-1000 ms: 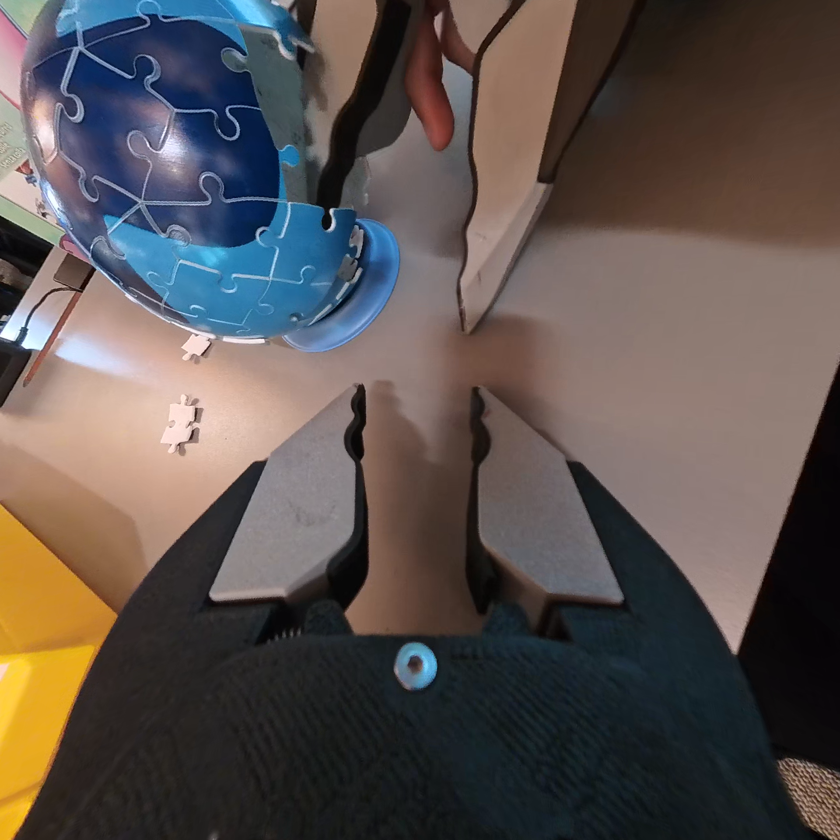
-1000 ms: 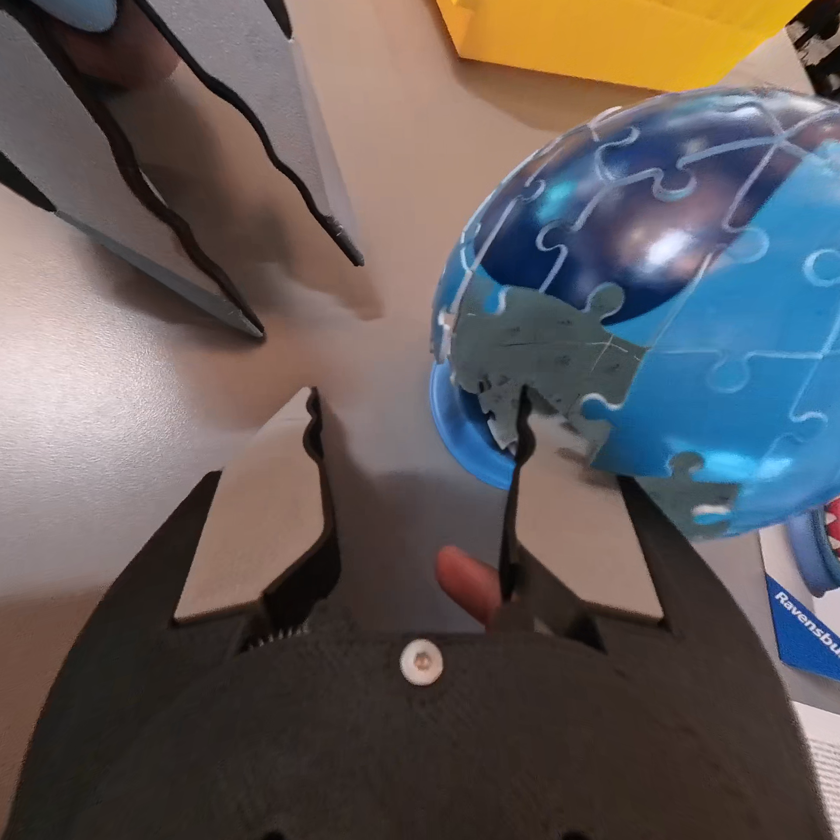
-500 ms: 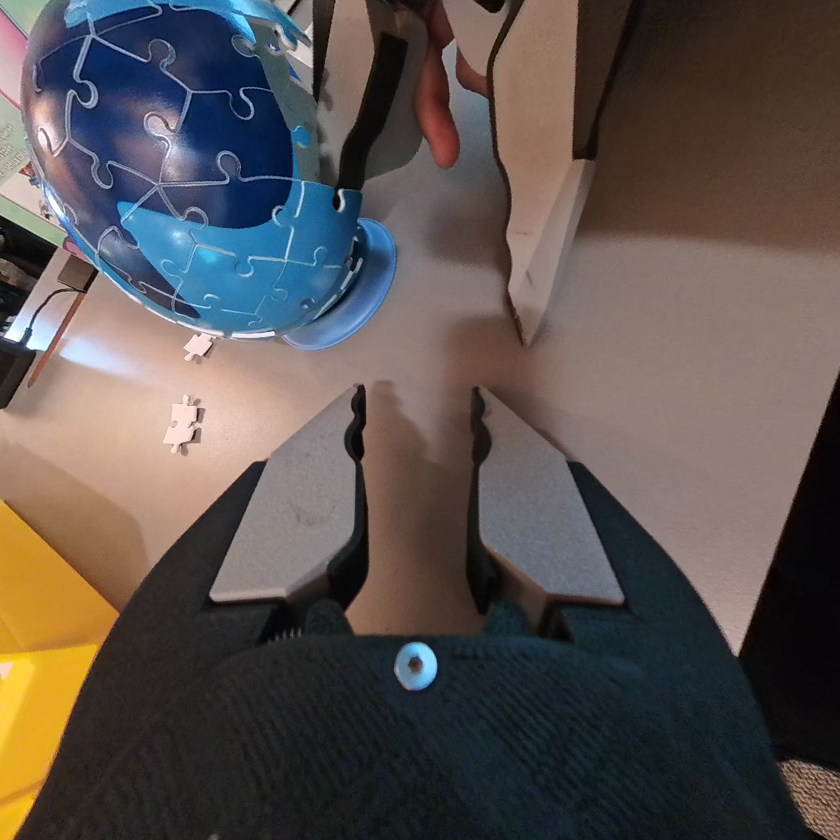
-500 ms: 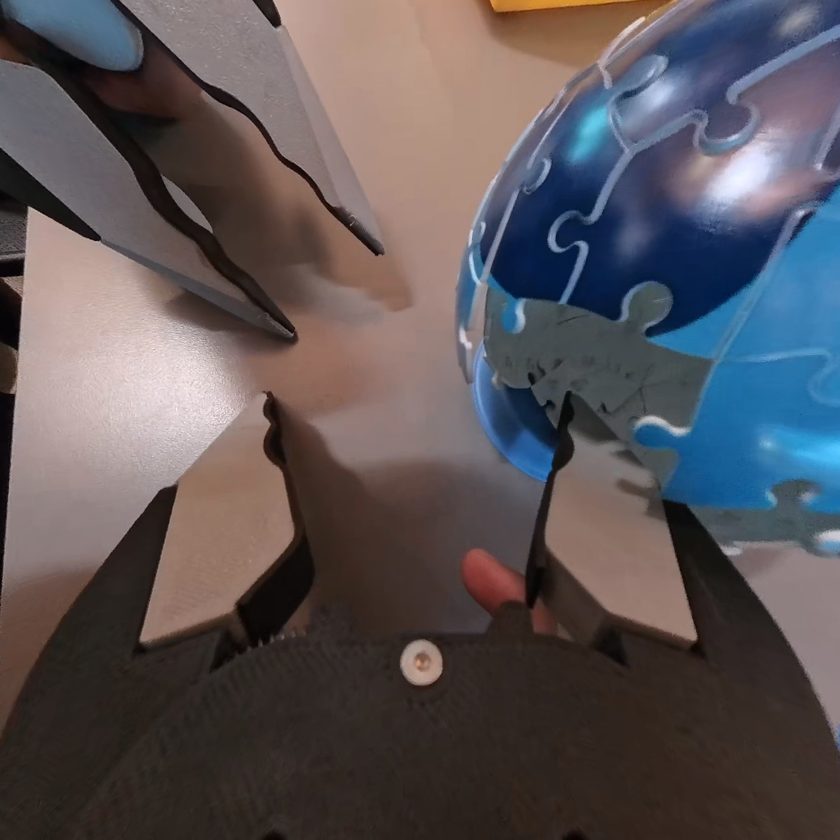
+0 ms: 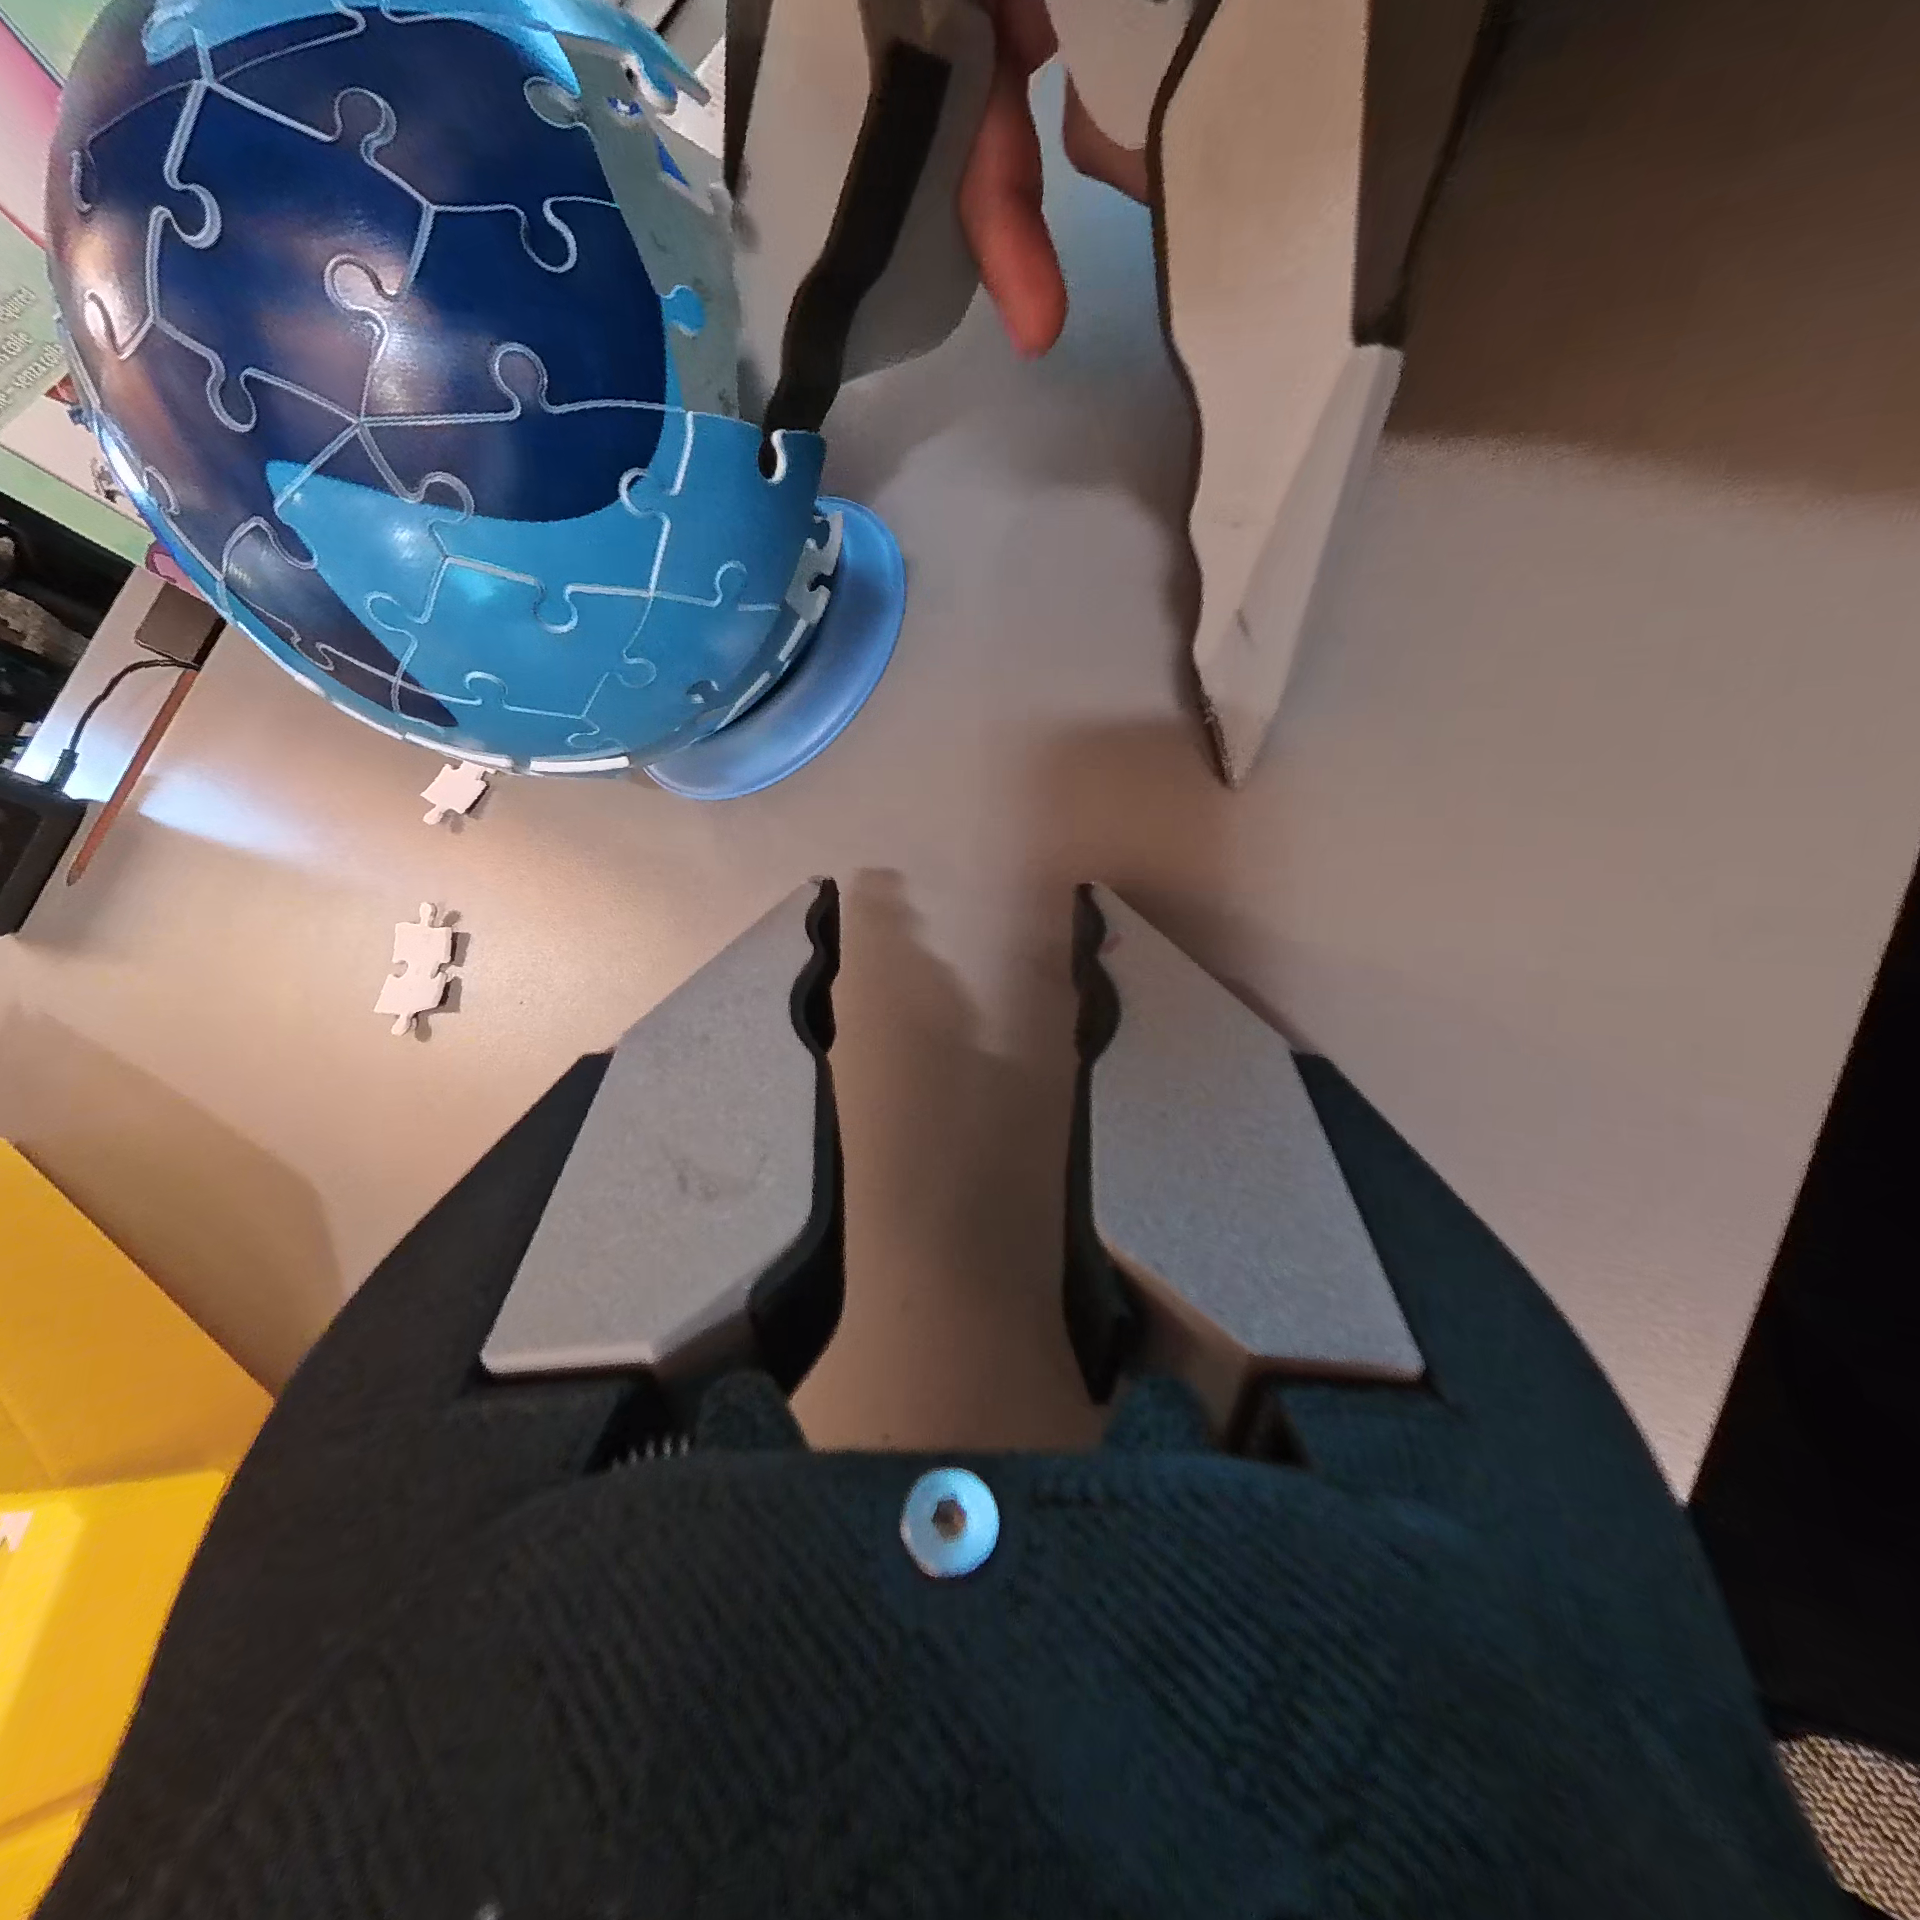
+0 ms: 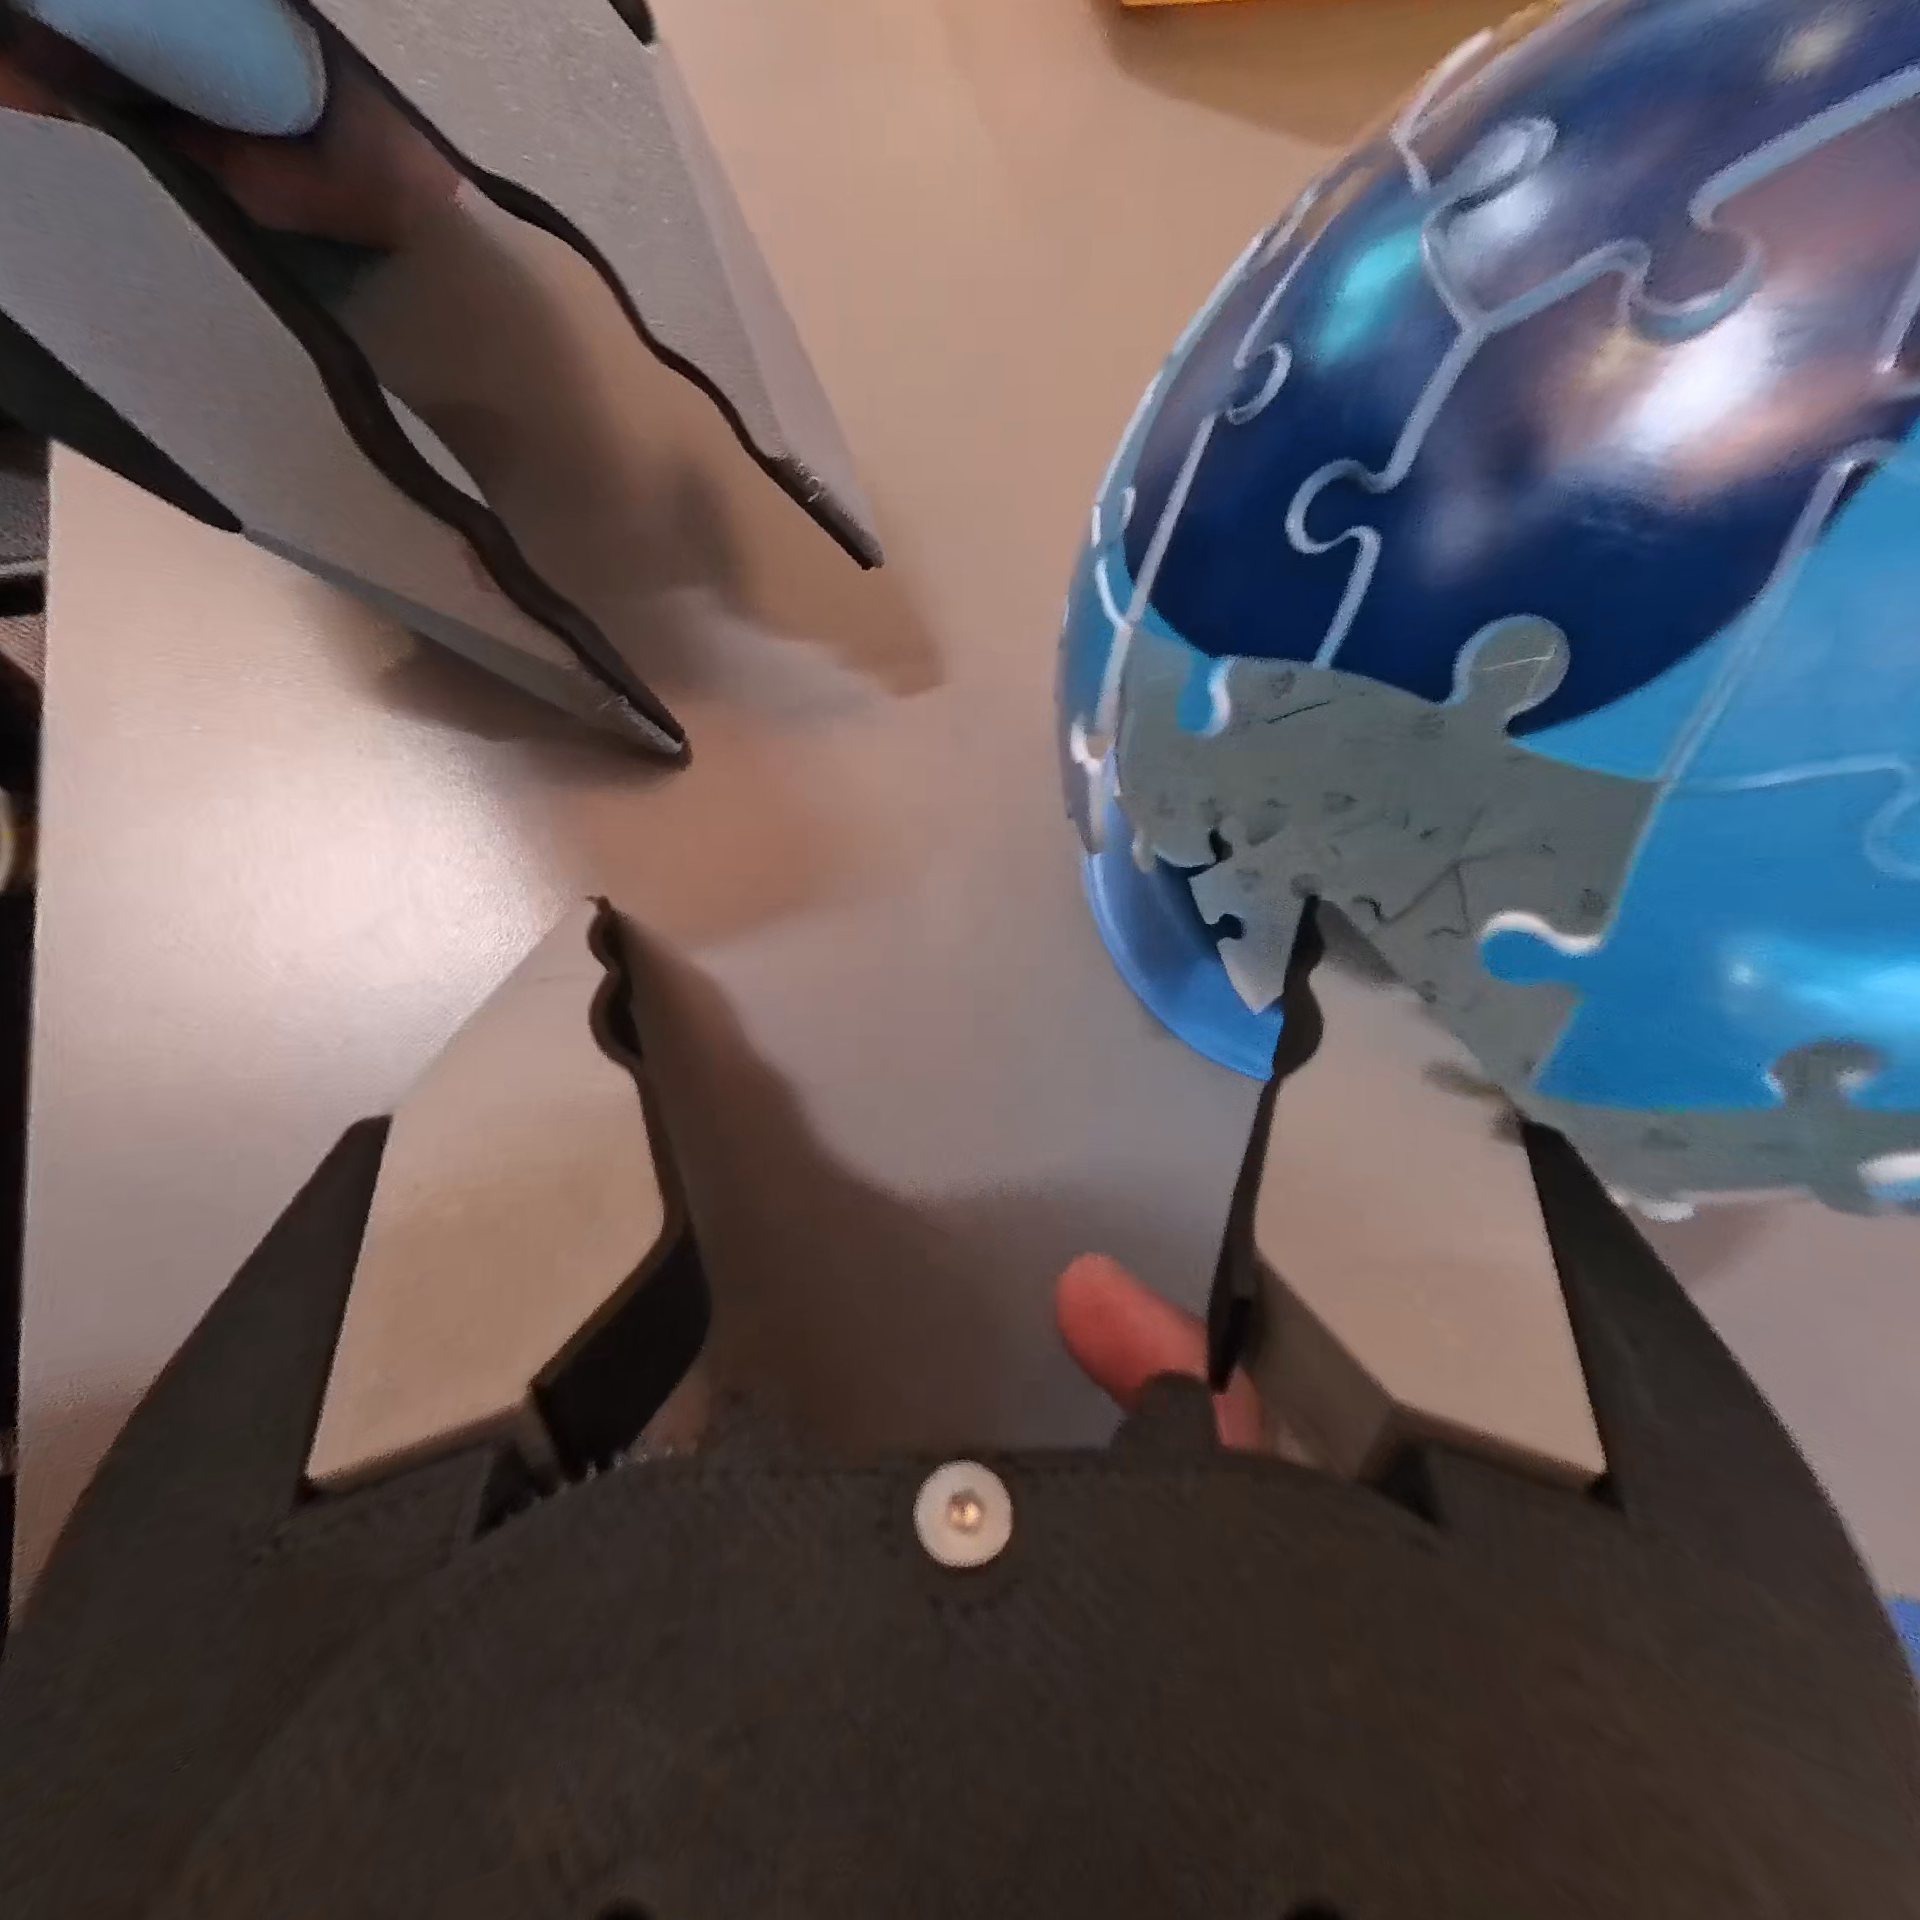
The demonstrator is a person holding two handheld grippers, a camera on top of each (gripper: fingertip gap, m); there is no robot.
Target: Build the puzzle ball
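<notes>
We see our left gripper (image 5: 951,914) held above the beige surface (image 5: 1455,935) with its grey fingers moderately spread and nothing between them. Ahead of it and to its left stands the glossy blue puzzle ball (image 5: 416,416), partly built from interlocking curved pieces and tilted on a round blue plastic stand (image 5: 821,686). Two loose white puzzle pieces (image 5: 419,968) lie on the surface near the ball's lower edge, apart from our left gripper. Our right gripper (image 6: 951,914) is spread wide and holds nothing between its fingers; the ball sits ahead to its right, and the tip of its right-hand finger (image 6: 1294,997) reaches the jagged grey edge of the ball's open gap, whether touching or just in front we cannot tell. A person's fingertip (image 6: 1122,1325) shows beside that finger near its base. At the far corners a yellow plastic bin (image 5: 94,1403) borders the surface, and a coloured printed sheet (image 5: 26,312) lies behind the ball.
</notes>
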